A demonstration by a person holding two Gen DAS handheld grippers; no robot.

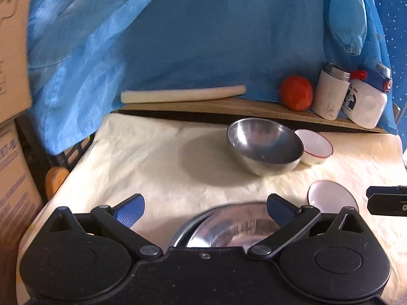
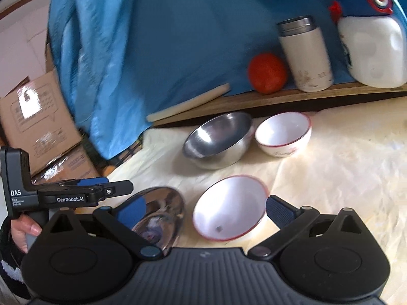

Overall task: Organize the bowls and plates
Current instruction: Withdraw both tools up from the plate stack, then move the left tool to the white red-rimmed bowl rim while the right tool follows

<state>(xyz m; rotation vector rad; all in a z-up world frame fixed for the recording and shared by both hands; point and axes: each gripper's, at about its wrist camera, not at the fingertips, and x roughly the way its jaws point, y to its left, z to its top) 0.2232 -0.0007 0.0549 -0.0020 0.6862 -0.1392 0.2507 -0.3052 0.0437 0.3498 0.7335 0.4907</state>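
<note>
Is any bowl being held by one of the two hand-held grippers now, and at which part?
Nothing is held. The left hand-held gripper and the right hand-held gripper are both open, above the near steel bowl and the near white bowl.

- Your table cloth [image 1: 152, 157] is lit by soft daylight, brightest at its right side.
- The steel bowl [image 1: 264, 147] throws a broad, soft shadow to its left on the cloth.
- Glare washes out a patch on the cardboard box [image 2: 28, 99] and the white jug [image 2: 374, 50].
- Both views bend strongly at the edges, with dark corners.
- Motion blur smears the blue cloth [image 2: 101, 50] and the near white bowl [image 2: 229, 213].
</note>
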